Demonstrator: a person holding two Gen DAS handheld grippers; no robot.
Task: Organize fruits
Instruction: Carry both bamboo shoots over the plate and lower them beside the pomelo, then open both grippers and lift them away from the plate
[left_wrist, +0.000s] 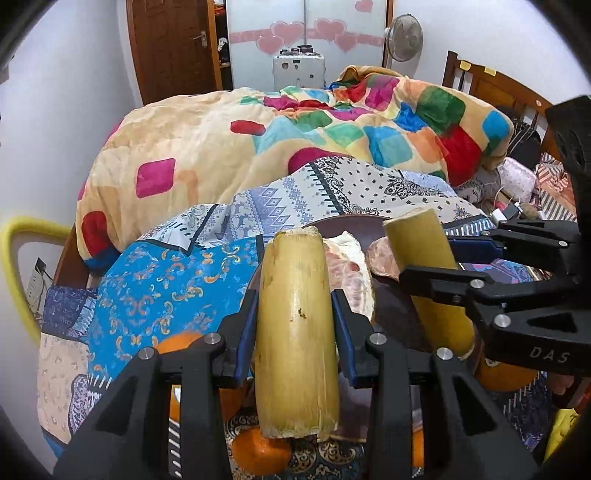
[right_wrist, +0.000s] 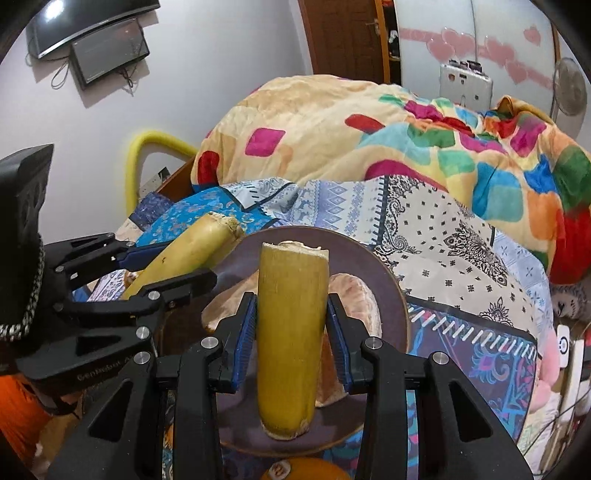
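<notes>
My left gripper (left_wrist: 295, 325) is shut on a yellow sugarcane piece (left_wrist: 295, 332) and holds it over the near left edge of a dark brown plate (left_wrist: 391, 310). My right gripper (right_wrist: 291, 328) is shut on a second sugarcane piece (right_wrist: 291, 332) above the same plate (right_wrist: 384, 288). Each gripper shows in the other's view, the right one (left_wrist: 439, 258) with its cane (left_wrist: 424, 251), the left one (right_wrist: 173, 262) with its cane (right_wrist: 192, 247). Pale pink pomelo segments (left_wrist: 347, 273) lie on the plate, also in the right wrist view (right_wrist: 354, 295). Oranges (left_wrist: 258, 450) lie on the bedsheet below.
The plate rests on a bed with a patterned sheet (left_wrist: 155, 295) and a heaped colourful blanket (left_wrist: 295, 129). Another orange (right_wrist: 306, 469) sits by the plate's near edge. A wooden headboard (left_wrist: 495, 85) and cables are at the right, a yellow-rimmed object (left_wrist: 22, 258) at the left.
</notes>
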